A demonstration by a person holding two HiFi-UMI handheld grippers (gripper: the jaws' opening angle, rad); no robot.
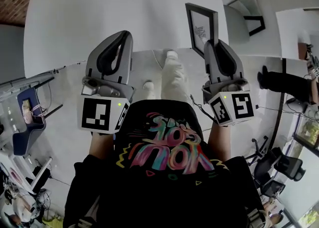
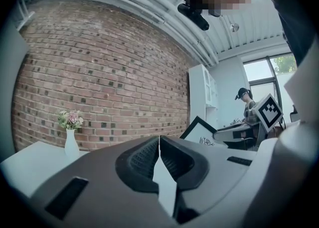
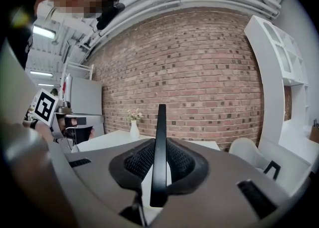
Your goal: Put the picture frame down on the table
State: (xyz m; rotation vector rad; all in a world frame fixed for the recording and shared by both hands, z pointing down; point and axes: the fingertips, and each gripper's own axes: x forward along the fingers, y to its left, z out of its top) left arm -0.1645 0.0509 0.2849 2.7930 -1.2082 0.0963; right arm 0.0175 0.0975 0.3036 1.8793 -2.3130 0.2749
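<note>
Your right gripper [image 1: 214,47] had its jaws clamped on the picture frame [image 1: 201,23], upright between them; surface [image 1: 99,12] ahead. Left gripper [image 2: 159,144]: jaws together, empty.

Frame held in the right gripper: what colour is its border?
Black border on the picture frame, white inside. Shows best in the head view.

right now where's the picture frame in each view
Head view: picture frame upper right, upright in the right gripper, by the table's right edge.
Left gripper view: right of centre, a little below the middle.
Right gripper view: dead centre, edge-on between the jaws.
Shared landmark: the white table.
</note>
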